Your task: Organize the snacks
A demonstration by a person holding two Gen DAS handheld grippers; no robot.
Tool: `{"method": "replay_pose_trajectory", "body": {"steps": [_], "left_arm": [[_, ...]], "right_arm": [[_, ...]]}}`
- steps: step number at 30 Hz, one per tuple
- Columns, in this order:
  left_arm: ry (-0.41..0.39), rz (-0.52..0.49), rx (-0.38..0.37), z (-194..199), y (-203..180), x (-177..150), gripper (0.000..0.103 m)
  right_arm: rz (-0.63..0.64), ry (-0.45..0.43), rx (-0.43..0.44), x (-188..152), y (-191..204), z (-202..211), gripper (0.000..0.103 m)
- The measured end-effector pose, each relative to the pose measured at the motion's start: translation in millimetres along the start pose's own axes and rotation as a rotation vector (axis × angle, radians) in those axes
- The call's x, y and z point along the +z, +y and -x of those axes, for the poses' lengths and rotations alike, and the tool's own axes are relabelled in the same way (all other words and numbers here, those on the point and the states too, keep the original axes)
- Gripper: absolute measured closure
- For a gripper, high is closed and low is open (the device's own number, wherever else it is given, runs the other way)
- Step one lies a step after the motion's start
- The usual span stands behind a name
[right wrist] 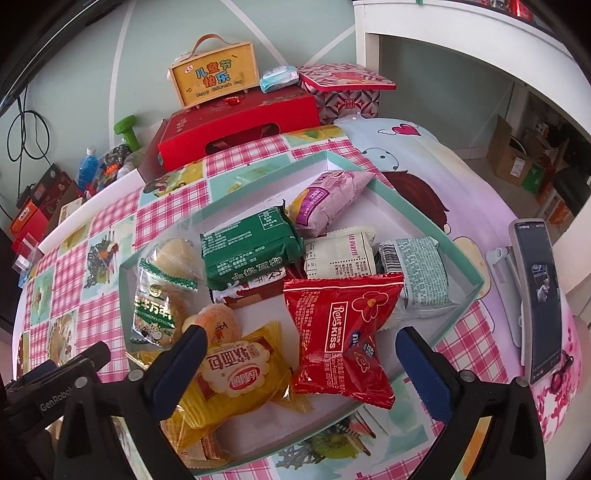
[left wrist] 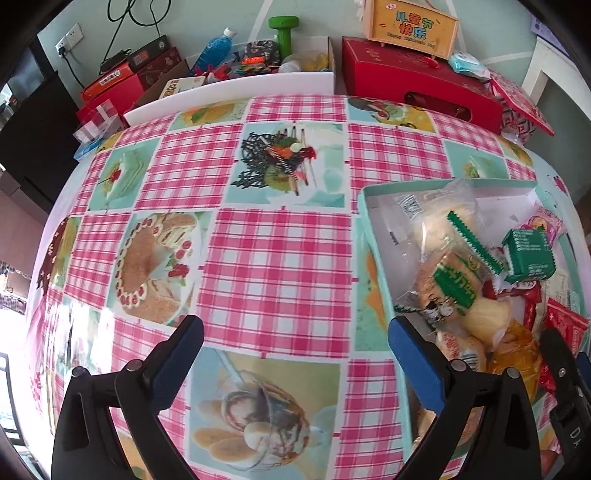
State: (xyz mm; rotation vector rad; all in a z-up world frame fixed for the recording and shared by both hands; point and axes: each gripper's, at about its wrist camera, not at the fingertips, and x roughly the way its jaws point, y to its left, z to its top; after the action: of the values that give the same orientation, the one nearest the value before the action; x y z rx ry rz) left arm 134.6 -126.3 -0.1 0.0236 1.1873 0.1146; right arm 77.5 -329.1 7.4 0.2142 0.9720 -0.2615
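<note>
A shallow teal-rimmed box (right wrist: 461, 258) lies on the checked tablecloth (left wrist: 258, 258) and holds several wrapped snacks. Among them are a red packet (right wrist: 340, 325), a yellow bread packet (right wrist: 236, 373), a green packet (right wrist: 251, 247), a purple packet (right wrist: 325, 199) and a clear bread bag with green print (right wrist: 162, 295). My right gripper (right wrist: 303, 347) hangs open above the box's near end; the red and yellow packets lie below its jaws, untouched. My left gripper (left wrist: 295, 336) is open over bare cloth, left of the box rim (left wrist: 364, 206), with nothing between its fingers.
Along the back wall stand a red gift box (right wrist: 240, 125), a yellow carry case (right wrist: 214, 77), a patterned tin (right wrist: 347, 92), a green dumbbell (left wrist: 284, 33) and a blue bottle (left wrist: 216, 48). A phone on a stand (right wrist: 539, 295) sits at the right.
</note>
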Motion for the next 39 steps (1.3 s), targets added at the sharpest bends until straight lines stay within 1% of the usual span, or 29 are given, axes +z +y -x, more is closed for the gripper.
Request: {"method": "replay_pose_trajectory", "body": {"steps": [6, 10, 15, 19, 23, 32, 35, 39], "left_arm": [[0.009, -0.021, 0.039, 5.5, 11.7, -18.6, 0.003], [0.000, -0.031, 0.063, 9.5, 20.7, -39.6, 0.003], [0.033, -0.021, 0.028, 9.1, 31.3, -68.9, 0.003], [0.039, -0.025, 0.008, 12.5, 33.6, -86.1, 0.003], [0.042, -0.030, 0.000, 15.1, 35.4, -96.9, 0.003], [0.039, -0.024, -0.018, 14.8, 37.9, -96.4, 0.003], [0.035, -0.028, -0.019, 15.6, 36.4, -94.2, 0.003], [0.036, -0.020, -0.039, 16.9, 38.1, -91.0, 0.003]], "right_arm": [[0.033, -0.027, -0.007, -7.9, 7.9, 15.9, 0.000], [0.068, -0.042, -0.009, -23.7, 15.0, 28.3, 0.000], [0.099, -0.022, -0.022, -54.5, 19.7, 34.5, 0.000], [0.120, 0.005, -0.025, -78.5, 21.4, 35.8, 0.000], [0.136, 0.017, -0.025, -87.0, 24.4, 34.7, 0.000], [0.160, 0.003, -0.023, -88.5, 29.7, 36.4, 0.000], [0.158, 0.004, -0.023, -88.2, 29.3, 35.6, 0.000], [0.146, 0.012, -0.018, -87.6, 25.2, 33.7, 0.000]]}}
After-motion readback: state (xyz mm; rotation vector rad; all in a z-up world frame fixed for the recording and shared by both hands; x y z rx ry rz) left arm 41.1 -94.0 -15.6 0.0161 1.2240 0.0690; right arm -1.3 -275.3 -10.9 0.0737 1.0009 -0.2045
